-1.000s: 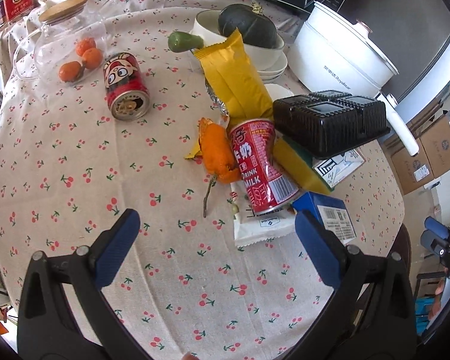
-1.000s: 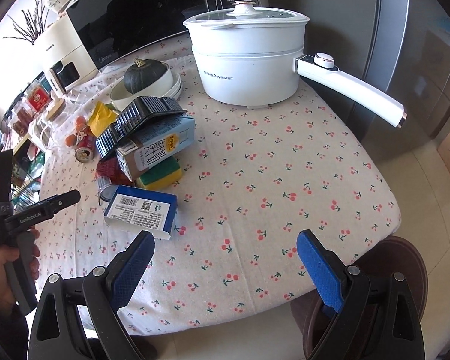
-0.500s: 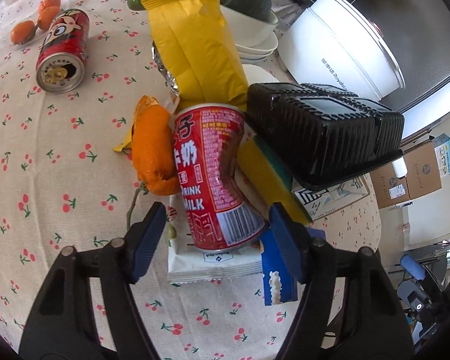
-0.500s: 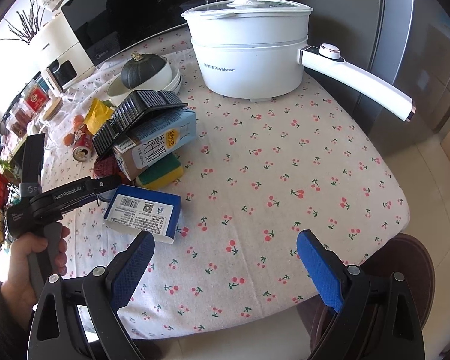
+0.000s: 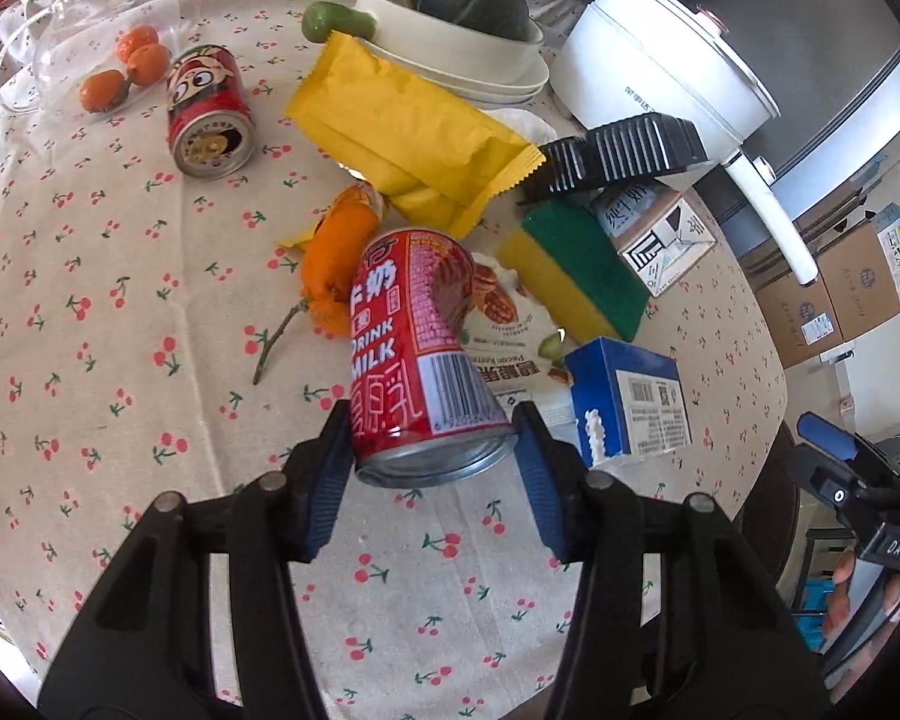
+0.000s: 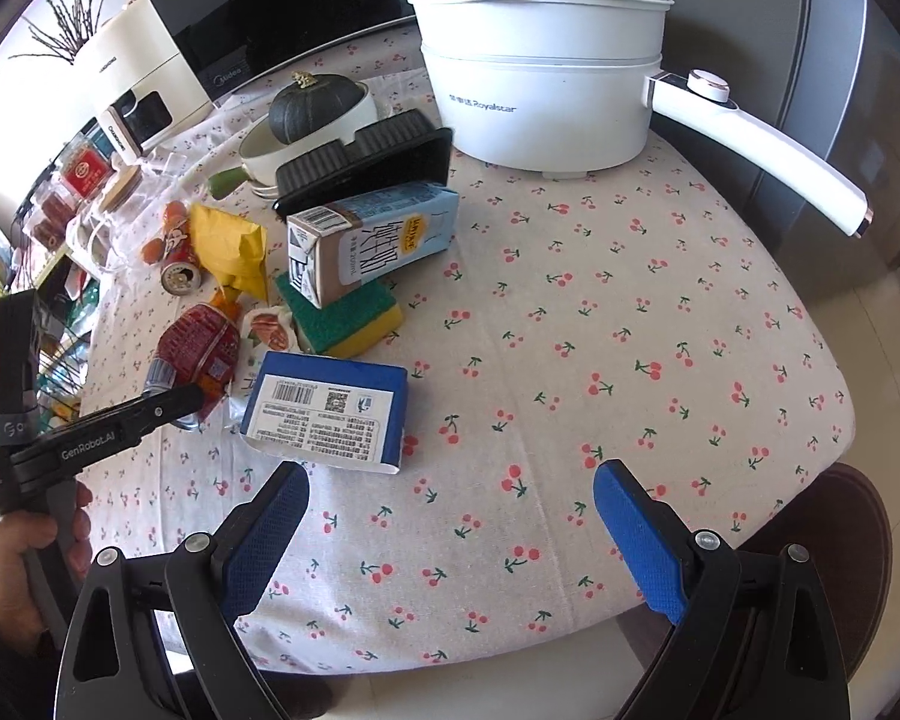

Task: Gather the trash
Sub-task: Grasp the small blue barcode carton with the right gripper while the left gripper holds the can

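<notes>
In the left wrist view, the left hand-held gripper (image 5: 432, 468) is clamping the bottom end of a dented red milk can (image 5: 417, 348), its blue pads (image 5: 324, 489) pressing on both sides of the can just above the rim. The can is tilting away from the camera over the cherry-print desk (image 5: 120, 330), its far end lying close to an orange peel (image 5: 330, 264) and a nut snack packet (image 5: 504, 324). This view is showing two red cans in all: the gripped one and a second cartoon can (image 5: 210, 111) lying on its side farther back, near three small oranges (image 5: 126, 69) inside a glass jar. A yellow wrapper (image 5: 414, 126), a green-and-yellow sponge (image 5: 576, 279) and a blue box (image 5: 630, 402) are lying around the gripped can. The right hand-held gripper (image 5: 840, 468) is showing at the right edge, off the desk.

In the right wrist view, the right hand-held gripper (image 6: 450, 540) is hovering wide open over bare cloth, holding nothing, with the blue box (image 6: 324, 414) just ahead of its left finger. Only here are the milk carton (image 6: 372, 240) and the white pot (image 6: 540, 66) showing whole, along with the one black ribbed tray (image 6: 366, 162). The milk can (image 6: 195, 354) is sitting well to the left, in the left hand-held gripper (image 6: 168, 405).
</notes>
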